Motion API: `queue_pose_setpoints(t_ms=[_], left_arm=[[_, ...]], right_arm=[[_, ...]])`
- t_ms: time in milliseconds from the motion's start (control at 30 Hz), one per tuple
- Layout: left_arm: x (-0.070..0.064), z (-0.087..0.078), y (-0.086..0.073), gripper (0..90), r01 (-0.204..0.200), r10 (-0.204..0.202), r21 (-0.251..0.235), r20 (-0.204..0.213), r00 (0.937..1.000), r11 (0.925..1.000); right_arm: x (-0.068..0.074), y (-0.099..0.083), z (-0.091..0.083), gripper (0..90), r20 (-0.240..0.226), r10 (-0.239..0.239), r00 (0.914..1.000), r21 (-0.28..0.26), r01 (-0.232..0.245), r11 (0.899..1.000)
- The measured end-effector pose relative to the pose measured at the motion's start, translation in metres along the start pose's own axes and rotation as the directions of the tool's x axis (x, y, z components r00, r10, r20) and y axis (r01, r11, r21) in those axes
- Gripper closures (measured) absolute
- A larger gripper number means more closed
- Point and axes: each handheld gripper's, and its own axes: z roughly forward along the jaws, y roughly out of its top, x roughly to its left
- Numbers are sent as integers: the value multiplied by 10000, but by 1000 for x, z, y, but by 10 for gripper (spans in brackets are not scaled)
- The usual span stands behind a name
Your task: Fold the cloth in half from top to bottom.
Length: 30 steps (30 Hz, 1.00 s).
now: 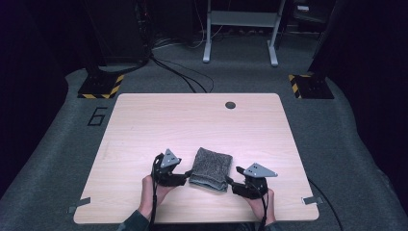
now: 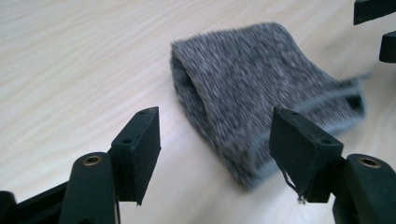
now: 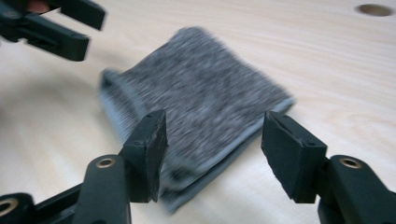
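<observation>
Left gripper (image 1: 186, 174): sits on the near-left part of the table (image 1: 144, 125), held from below by the person's left hand (image 1: 153, 190). Its jaws are spread wide with nothing between them, aimed at the left edge of the folded cloth (image 1: 210, 169) and just short of it. In the left gripper view the same gripper (image 2: 215, 140) frames the cloth's (image 2: 261, 93) near corner between its open jaws, without contact.

Folded cloth: lies flat near the front edge of the table, roughly centred between the two grippers. Its long axis runs from the near edge toward the far edge, tilted a little so the far end leans right. It is grey, speckled and fuzzy like towelling, folded into a compact rectangle several layers thick. Layered edges with a paler hem show at the near end in the right gripper view (image 3: 201, 102); a rounded fold shows on the side facing the left gripper.

Right gripper (image 1: 231, 182): on the near-right, held by the right hand (image 1: 262, 204), jaws likewise spread and empty, pointing at the cloth's near right corner. In its own view (image 3: 212, 140) the cloth's corner lies between the open jaws; contact cannot be told through the blur.

Far right of the table's far edge: a dark round hole (image 1: 230, 105).
</observation>
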Motion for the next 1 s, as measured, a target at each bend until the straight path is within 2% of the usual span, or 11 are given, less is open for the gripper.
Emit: queue_pose_setpoints(t_ms=[133,167,267,367,467,533,567,733,867,967,1000], left_arm=[[5,25,7,289,-58,52,744,88,9999,9972],[5,32,5,275,-42,25,1036,166,9999,9946],[1,40,-5,258,-165,139,1497,185,9997,9886],[-2,42,-18,250,-208,202,1762,55,9998,9841],[-1,40,-22,247,-136,131,1797,38,9999,9836],[-4,40,-24,247,-112,146,1674,-191,9997,9858],[-7,40,-24,245,-152,211,1669,-334,9992,9859],[-12,40,-25,227,-108,235,1766,-704,9972,9842],[-9,41,-26,163,103,50,1798,-846,9964,9837],[-7,43,-26,149,333,-198,1715,-795,9966,9846],[-5,44,-26,148,259,-124,1743,-782,9969,9844]], right_arm=[[-4,4,19,300,467,356,9983,726,-389,9966],[-4,4,26,231,543,391,9978,1079,-448,9932],[-3,-3,43,168,628,314,9975,1956,-432,9797],[-2,-8,50,141,692,379,9969,2385,-534,9697],[-5,-8,53,124,704,139,9974,2534,-314,9668],[-7,-7,56,108,759,-1,9971,2556,-194,9666],[-6,-6,58,104,875,54,9962,2576,-278,9658],[-12,-1,65,70,921,-322,9952,2715,60,9624],[-18,4,74,29,930,-502,9944,2876,214,9575],[-20,7,79,23,969,-634,9933,2827,337,9586],[-20,8,80,19,1006,-545,9934,2831,240,9588]])
